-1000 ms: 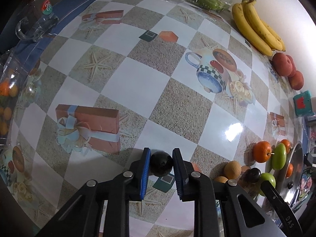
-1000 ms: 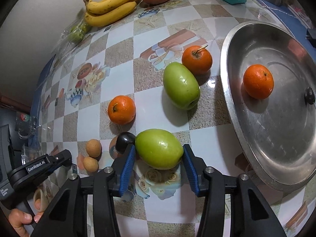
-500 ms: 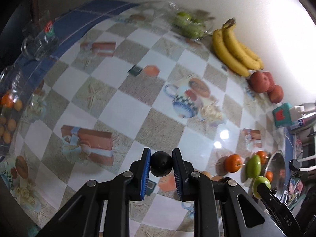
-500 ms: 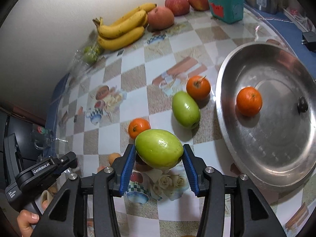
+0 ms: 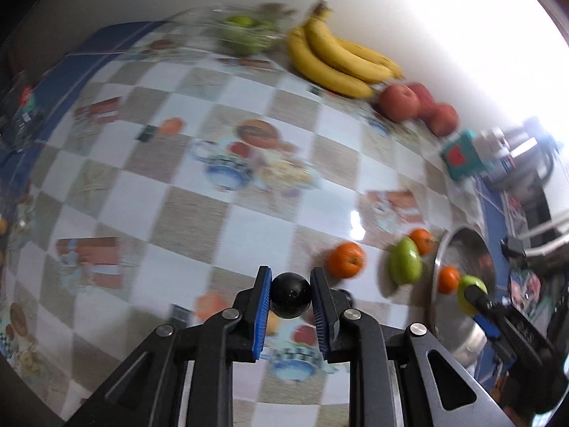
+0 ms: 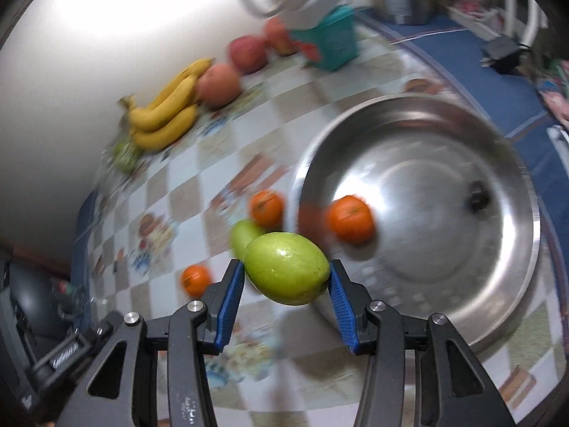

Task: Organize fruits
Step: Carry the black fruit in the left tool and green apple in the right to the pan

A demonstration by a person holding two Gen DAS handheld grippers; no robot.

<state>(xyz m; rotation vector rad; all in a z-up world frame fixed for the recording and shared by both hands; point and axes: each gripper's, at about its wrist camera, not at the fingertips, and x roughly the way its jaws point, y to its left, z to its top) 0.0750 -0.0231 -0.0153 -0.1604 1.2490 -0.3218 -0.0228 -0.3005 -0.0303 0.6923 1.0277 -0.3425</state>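
Note:
My left gripper [image 5: 290, 297] is shut on a small round black fruit [image 5: 290, 294], held well above the checked table. My right gripper [image 6: 286, 277] is shut on a green guava [image 6: 286, 273] and holds it in the air by the left rim of a steel tray [image 6: 498, 284]. One orange [image 6: 350, 217] lies in the tray. On the table beside the tray are two oranges [image 6: 266, 208] [image 6: 195, 278] and a second green guava [image 6: 242, 236]. In the left wrist view the right gripper's guava [image 5: 468, 286] shows in front of the tray [image 5: 458, 245].
Bananas [image 5: 338, 58] and red apples [image 5: 416, 105] line the wall at the back, with a clear bag of green fruit [image 5: 245, 33] to their left. A teal box [image 6: 332, 41] stands near the apples. Dark equipment sits past the table's left edge [image 6: 32, 306].
Both grippers have risen further and swung right. The right gripper has carried the green guava toward the steel tray's rim. The left still holds the black fruit.

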